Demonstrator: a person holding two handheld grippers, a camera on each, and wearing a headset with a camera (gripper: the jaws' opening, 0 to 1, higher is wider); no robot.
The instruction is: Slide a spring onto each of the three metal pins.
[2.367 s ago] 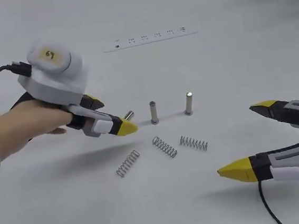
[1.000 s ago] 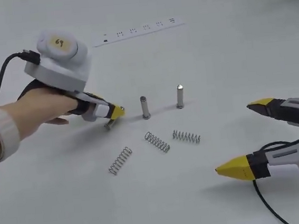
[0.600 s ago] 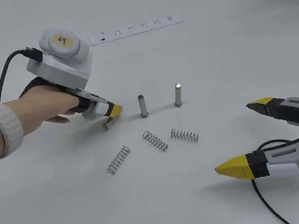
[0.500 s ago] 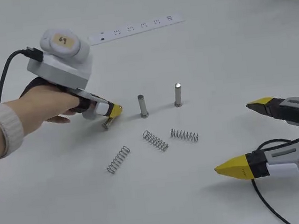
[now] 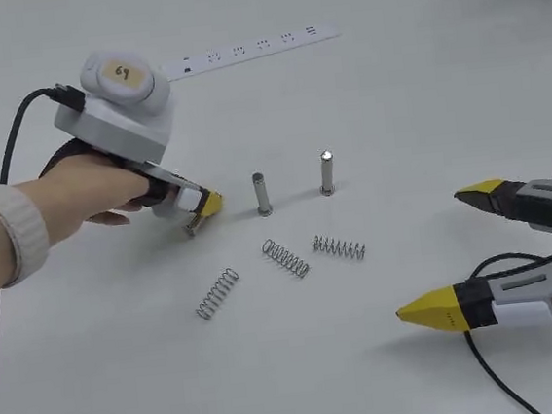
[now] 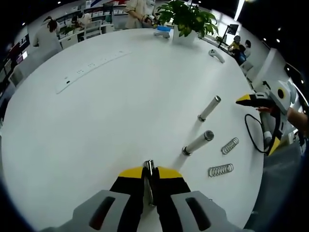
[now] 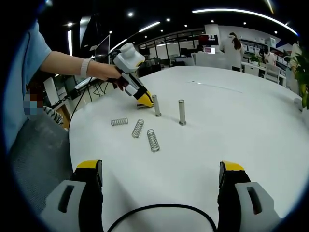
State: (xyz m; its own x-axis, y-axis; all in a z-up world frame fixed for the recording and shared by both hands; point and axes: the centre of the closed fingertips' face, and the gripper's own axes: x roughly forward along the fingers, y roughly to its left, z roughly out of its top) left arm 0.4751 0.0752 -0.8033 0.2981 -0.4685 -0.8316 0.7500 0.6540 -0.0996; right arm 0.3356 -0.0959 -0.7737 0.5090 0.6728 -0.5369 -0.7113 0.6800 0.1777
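- White round table (image 5: 410, 77) in an open office (desks and people behind it are blurred); its bare top lets the small parts lie apart.
- Strip (image 5: 251, 51) of sockets lies along the far side, well apart from the work. I cannot make out its cord.
- Right gripper (image 5: 447, 254) hovers low at the near right, jaws wide apart and holding nothing, likely ready to fetch a spring (its body is cut off at the frame edge).
- Left gripper (image 5: 205, 206) reaches in from the left, jaws together on the held pin (image 6: 149, 167), probably to steady it for threading.
- That pin leans, its lower end poking out past the yellow tips (whether it touches the table is hard to tell).
- Mid pin (image 5: 261, 194) and right pin (image 5: 327, 173) stand upright in a row just beside it, both bare.
- Springs (image 5: 286, 258), three of them, lie flat near the pins on the person's side. None is on a pin yet, and the coil ends are too small to read.
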